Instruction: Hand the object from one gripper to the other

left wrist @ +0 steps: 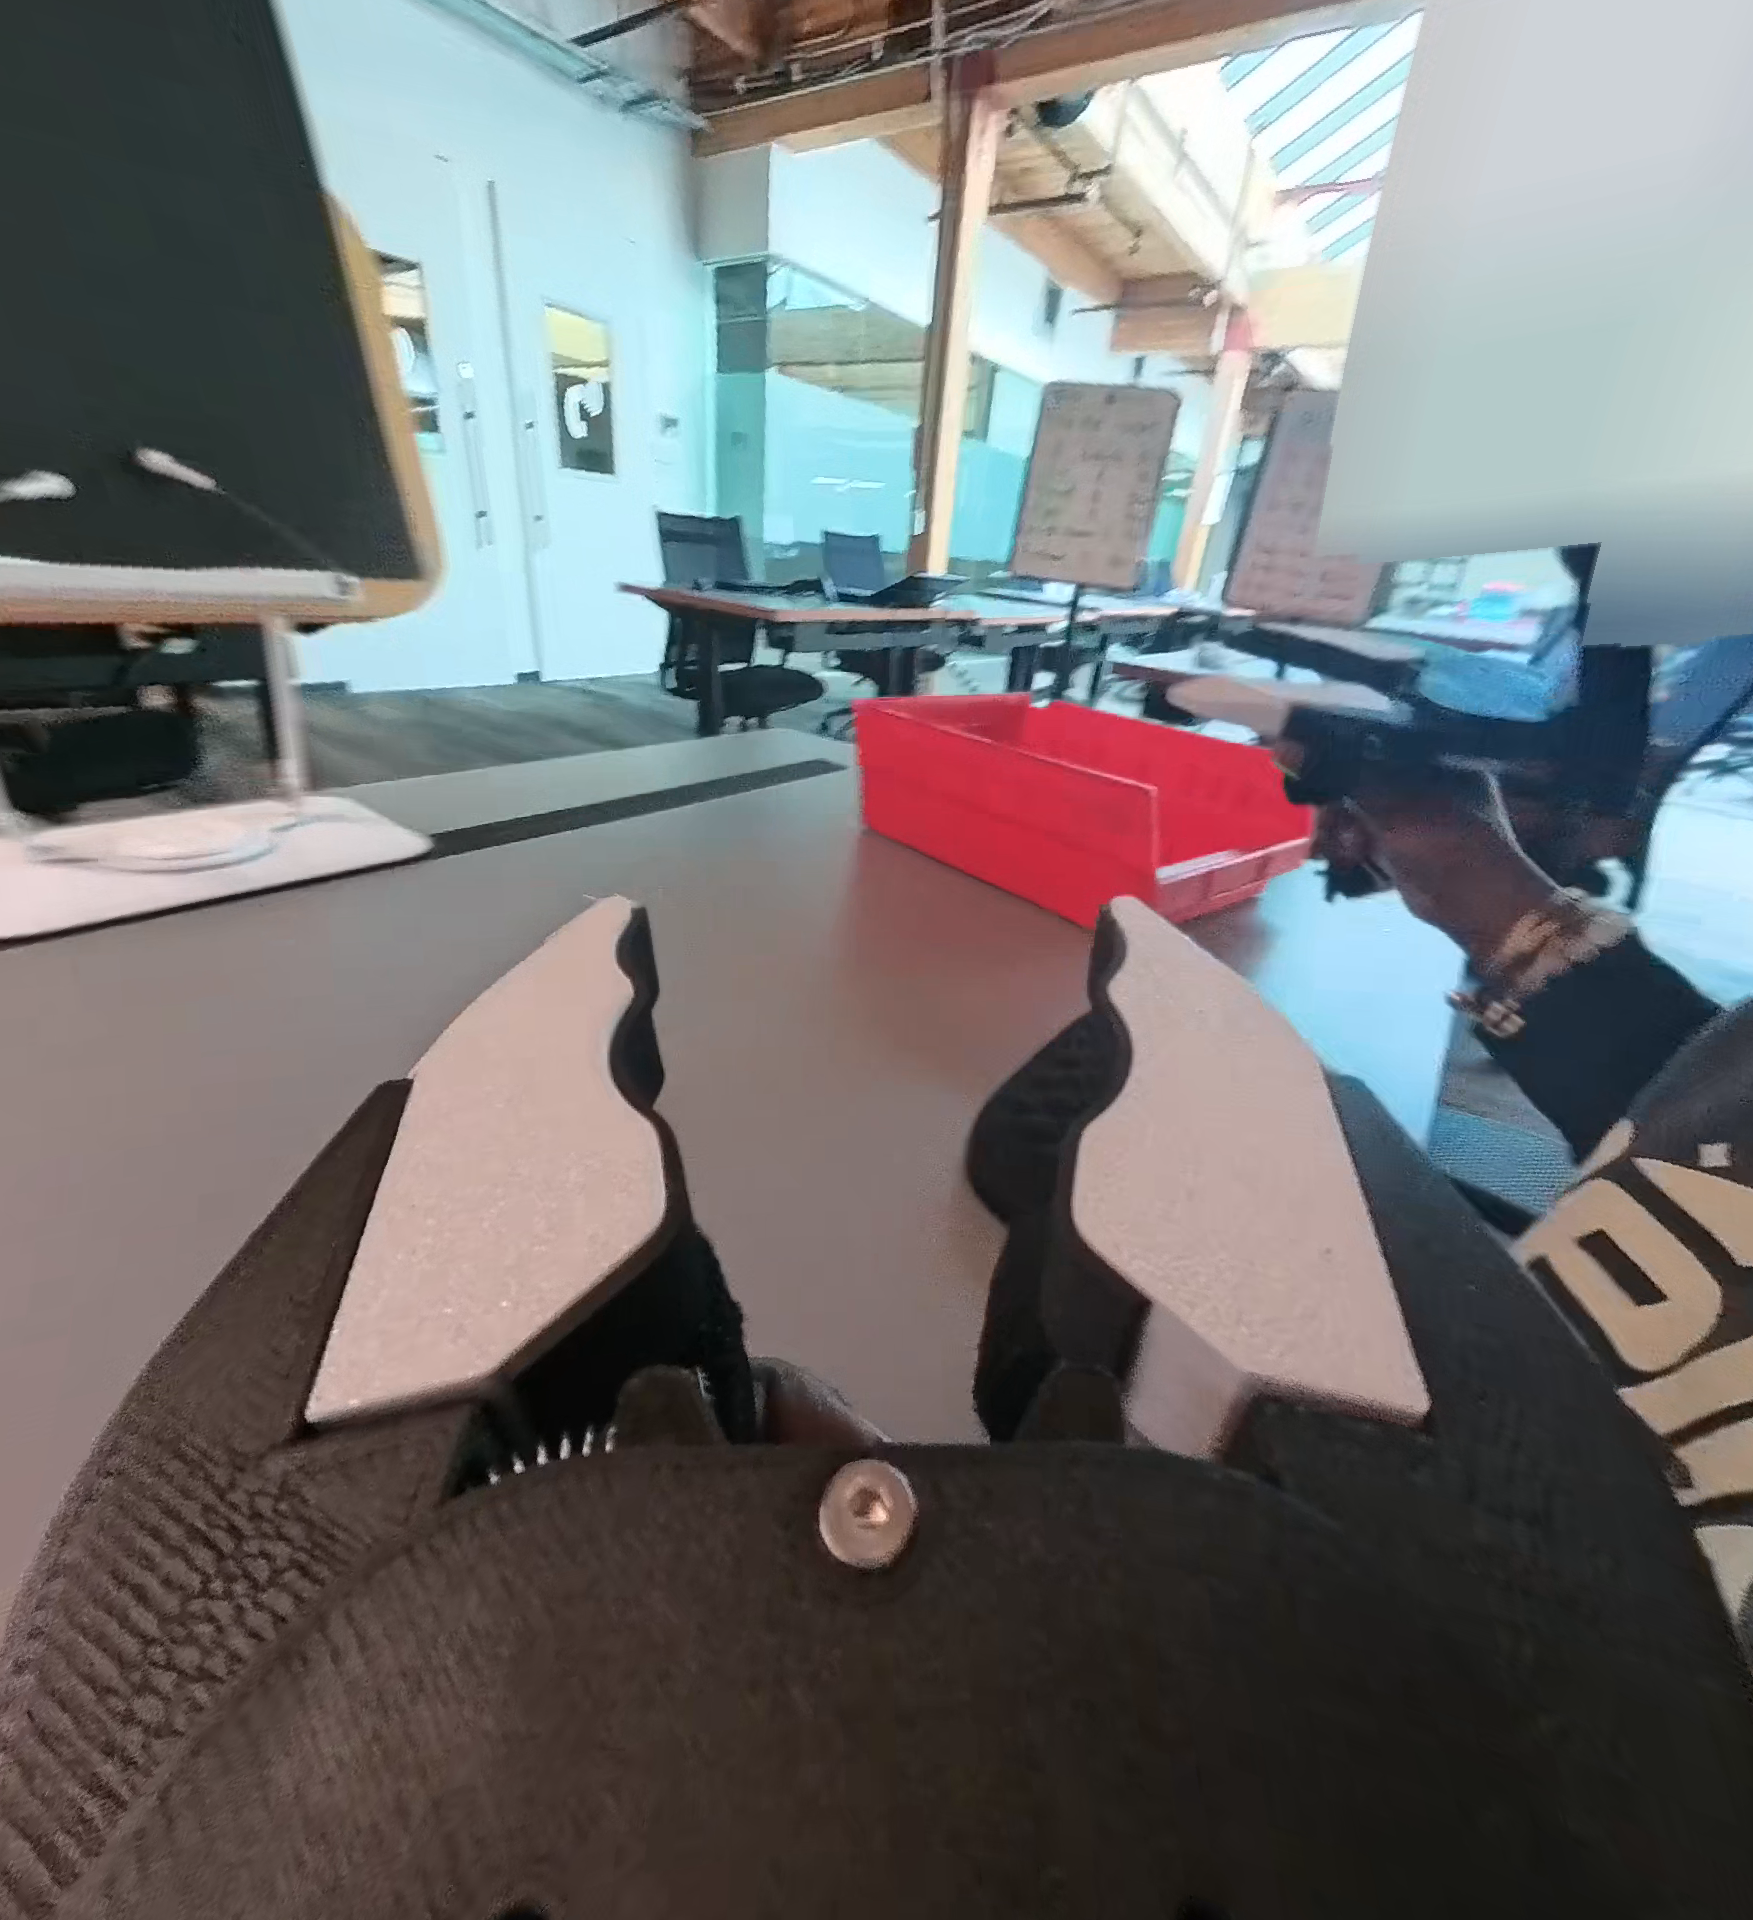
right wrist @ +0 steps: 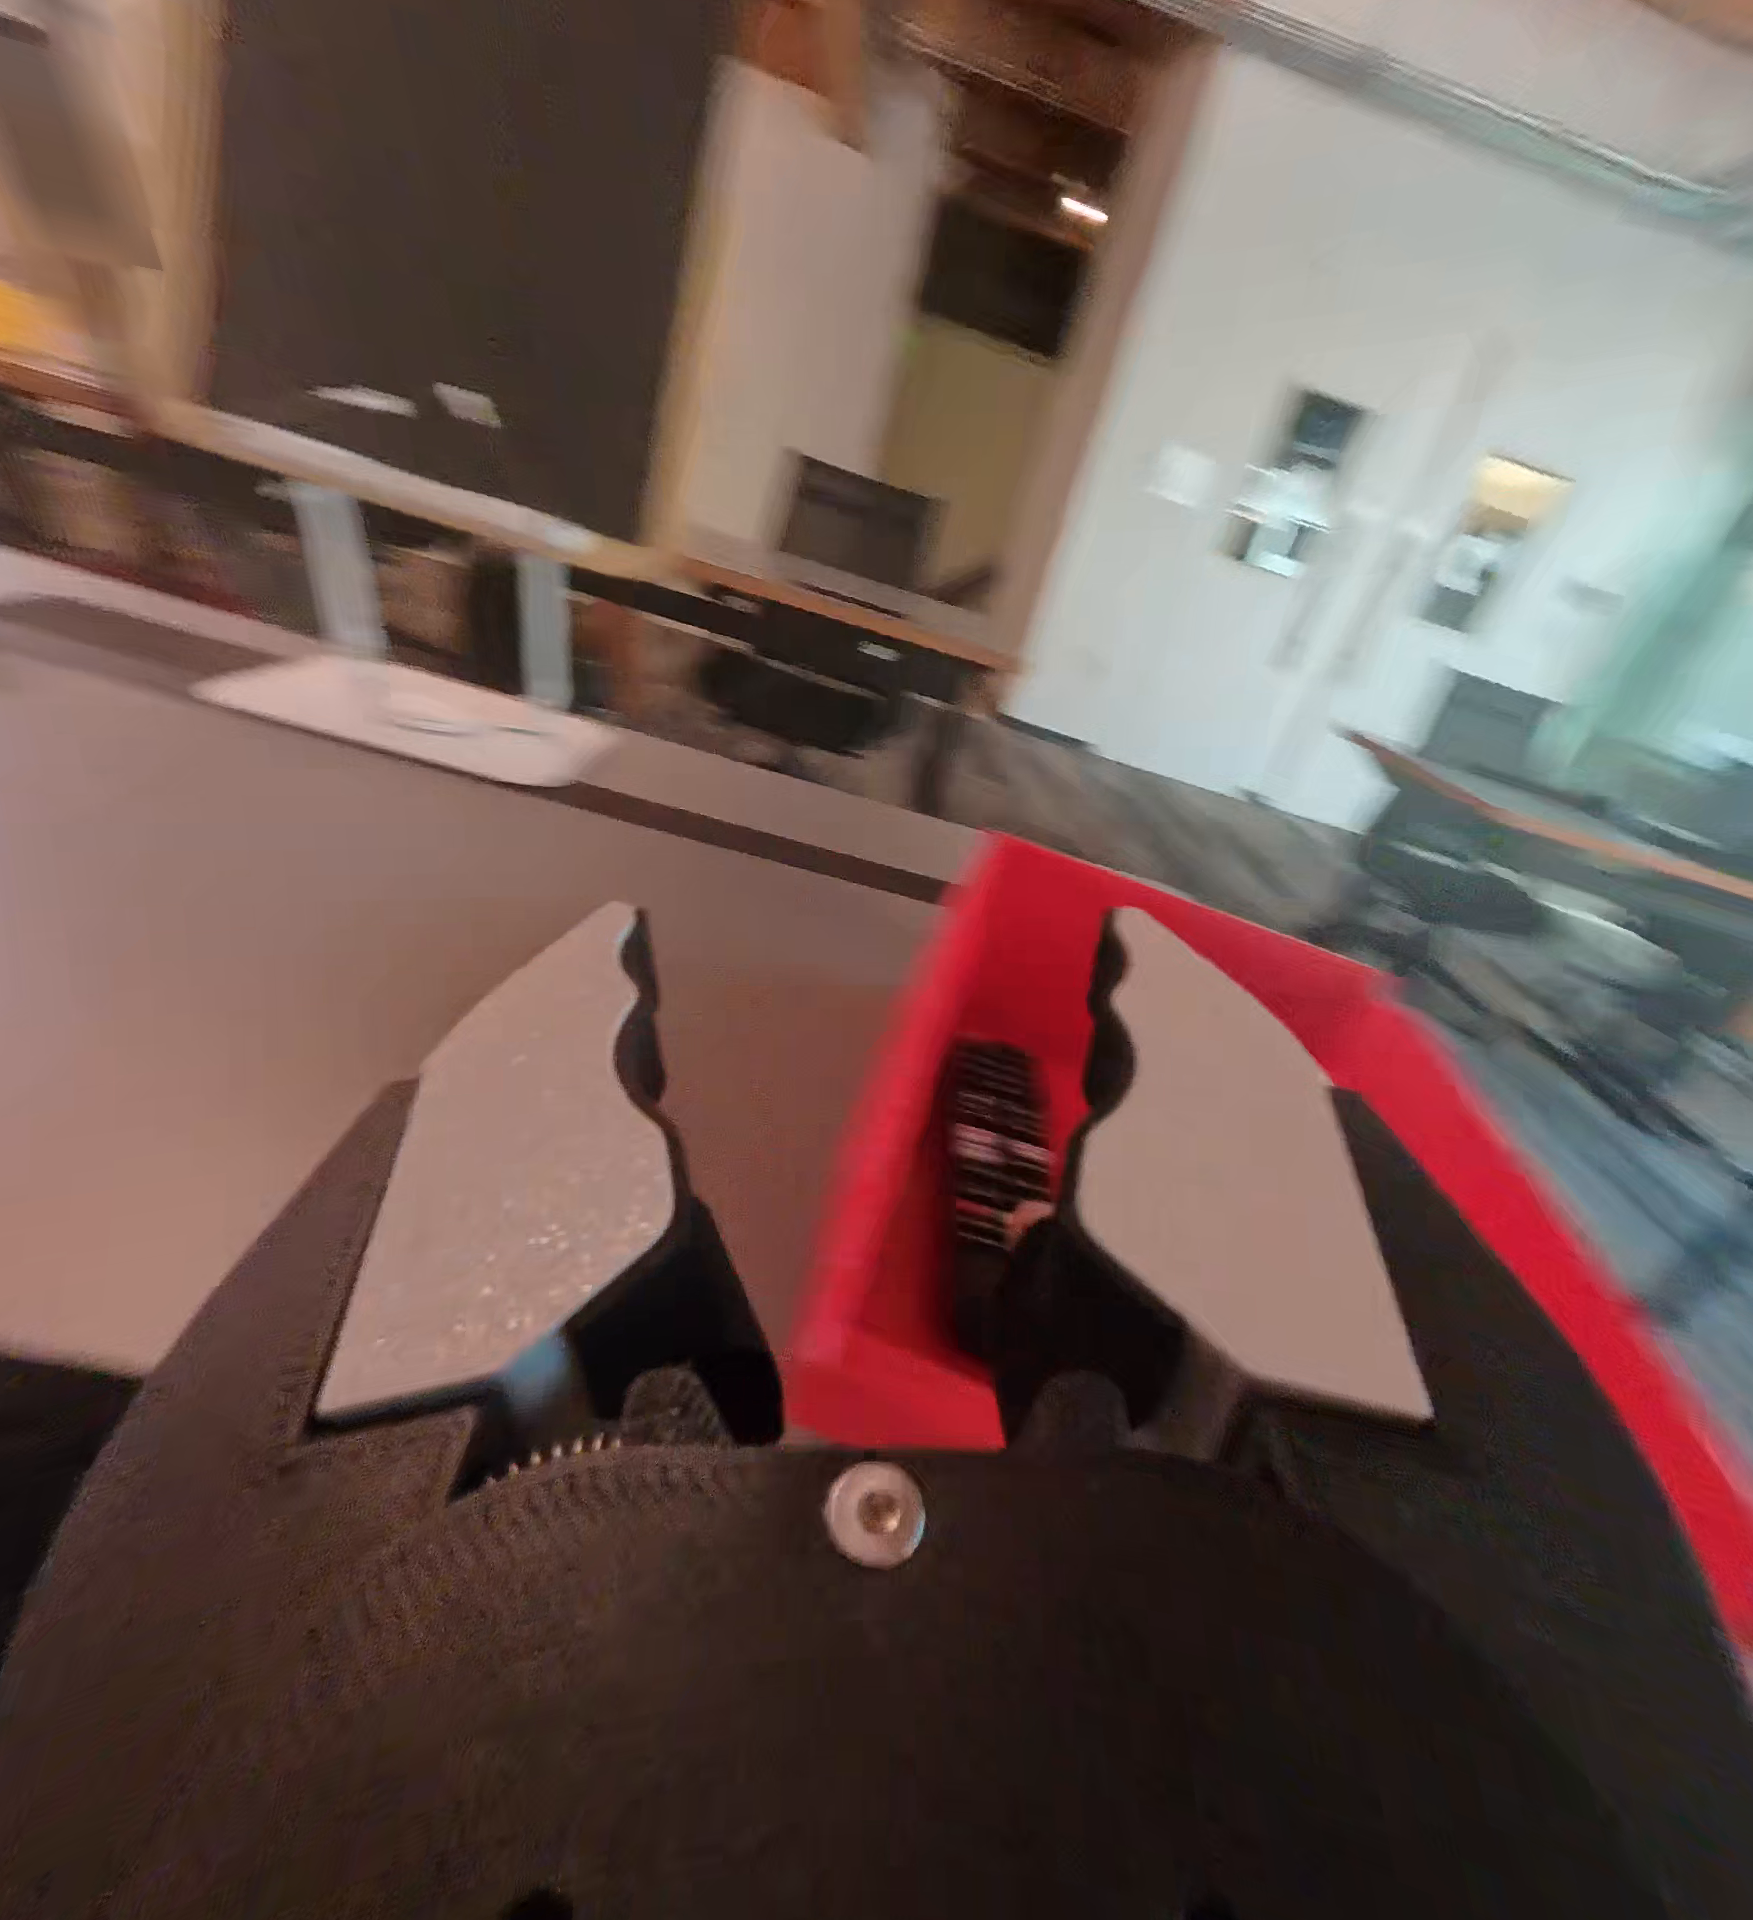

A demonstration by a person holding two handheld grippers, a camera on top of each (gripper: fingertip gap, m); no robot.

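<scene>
My left gripper (left wrist: pixel 872 920) is open and empty above the dark table (left wrist: pixel 332 1039). A red bin (left wrist: pixel 1069 805) stands on the table ahead and to the right of it. My right gripper (right wrist: pixel 872 925) is open and empty, held over the near end of the red bin (right wrist: pixel 965 977). A black ribbed object (right wrist: pixel 997 1132) lies inside the bin, just ahead of the right finger. The right wrist view is blurred. In the left wrist view a hand (left wrist: pixel 1443 831) holds the other gripper's handle beside the bin.
A white stand base (left wrist: pixel 165 862) with thin legs carries a dark board (left wrist: pixel 124 312) at the table's far left; it also shows in the right wrist view (right wrist: pixel 415 707). A person's dark printed sleeve (left wrist: pixel 1734 1299) is at the right. Desks and office chairs stand beyond the table.
</scene>
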